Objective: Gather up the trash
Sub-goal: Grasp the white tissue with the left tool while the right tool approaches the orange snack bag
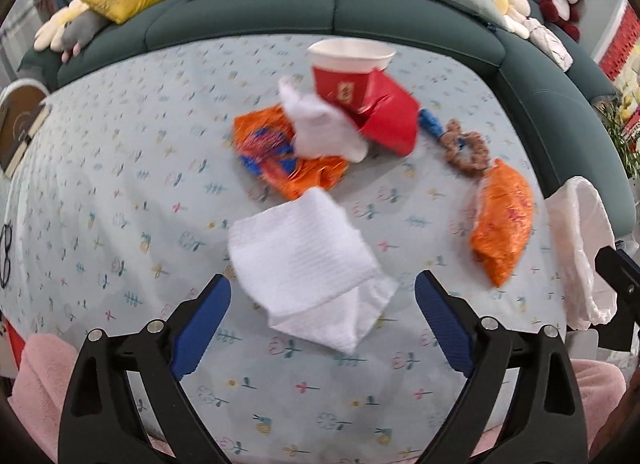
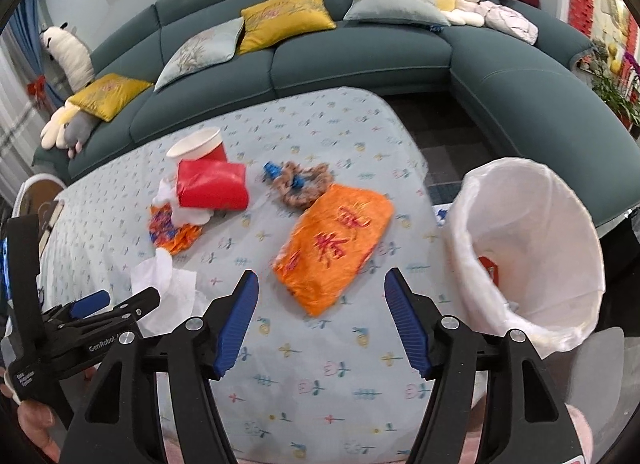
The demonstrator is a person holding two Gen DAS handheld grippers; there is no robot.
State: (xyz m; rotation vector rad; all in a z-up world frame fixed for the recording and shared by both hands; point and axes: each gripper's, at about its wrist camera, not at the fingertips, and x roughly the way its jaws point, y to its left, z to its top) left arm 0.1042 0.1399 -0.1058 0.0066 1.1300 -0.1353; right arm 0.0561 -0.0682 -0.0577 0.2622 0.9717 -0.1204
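Floral tablecloth [image 1: 120,168] is strewn with trash; left gripper [image 1: 322,318] is spread wide around the napkin [image 1: 308,260], right gripper [image 2: 322,314] spread wide near the orange packet [image 2: 334,244].

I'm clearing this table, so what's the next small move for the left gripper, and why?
Probably ease the left gripper forward and close on the white napkin. Its jaws are open, the napkin lies between the fingertips, and the lined bin waits beside the right gripper.
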